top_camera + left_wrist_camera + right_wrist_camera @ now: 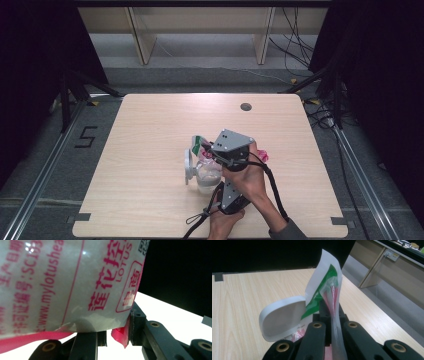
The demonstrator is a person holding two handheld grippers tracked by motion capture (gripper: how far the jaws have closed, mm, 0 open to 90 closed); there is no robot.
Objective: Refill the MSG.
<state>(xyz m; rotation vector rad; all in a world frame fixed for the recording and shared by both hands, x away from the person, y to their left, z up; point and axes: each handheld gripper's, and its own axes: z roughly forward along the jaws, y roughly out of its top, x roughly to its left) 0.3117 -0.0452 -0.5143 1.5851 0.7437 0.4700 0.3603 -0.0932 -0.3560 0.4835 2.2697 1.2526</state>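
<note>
A pale wooden surface [150,150] with a dark round hole [245,106] at its upper right carries a clear tub [207,176] and white lid [188,166] at centre frame.

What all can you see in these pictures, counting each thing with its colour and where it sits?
light wooden table: one, pale wood, centre of the high view
translucent plastic bag with pink print: one, whitish and pink, between both hand-held grippers
white oval lid: one, white, standing on edge beside the bag
clear plastic container: one, clear, under the bag
green and white packet: one, next to the lid
dark round hole: one, table's far edge
wooden shelving: one, beige, behind the table
left hand-held gripper: one, black, closed on the bag
right hand-held gripper: one, black, pinching the bag
</note>
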